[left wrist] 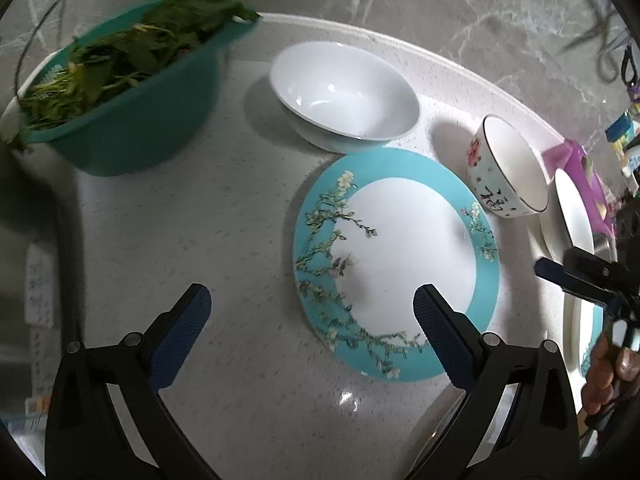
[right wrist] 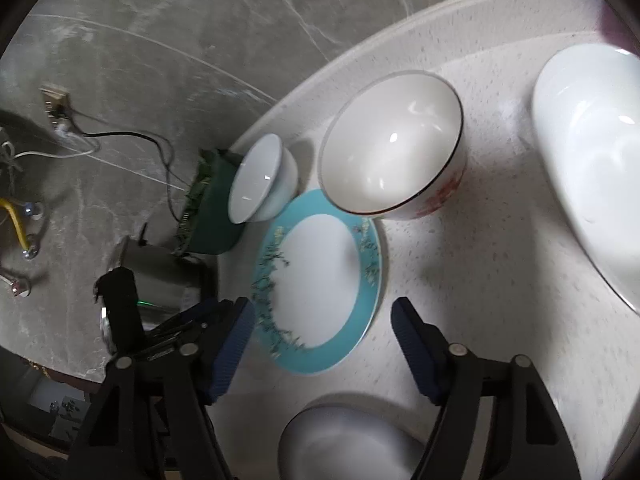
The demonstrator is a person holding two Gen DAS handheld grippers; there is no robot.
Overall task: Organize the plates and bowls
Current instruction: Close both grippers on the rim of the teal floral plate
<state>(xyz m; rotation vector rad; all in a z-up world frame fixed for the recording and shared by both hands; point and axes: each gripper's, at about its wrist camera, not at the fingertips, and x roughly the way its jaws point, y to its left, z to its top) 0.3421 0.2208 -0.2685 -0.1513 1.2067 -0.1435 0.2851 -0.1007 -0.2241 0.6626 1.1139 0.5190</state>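
Lying flat on the white speckled counter (left wrist: 240, 208), the blue plate (left wrist: 396, 264) with the flower branches is the thing nearest to both grippers. It sits near the back edge of the counter, just in front of the wide white bowl (left wrist: 344, 92), whose base almost touches the plate's far rim; whether they really touch I cannot tell. The plate is round, so it has no long axis, and only its thin rim offers a place to hold.

The left gripper (left wrist: 312, 312) hangs over the counter with its jaws spread fully and nothing between them. Its right finger is over the near part of the plate, its left finger over bare counter, so the plate lies ahead and to its right. The right gripper (right wrist: 324, 320) is also open and empty, and the same plate (right wrist: 320, 280) lies directly between and beyond its fingers. I judge the right one to be better lined up.

Beside the plate stands the flowered bowl (left wrist: 508, 168), close to its rim, and it could hinder a grasp from that side. The green basin (left wrist: 120, 92) with leaves stands well apart, at the left back corner.
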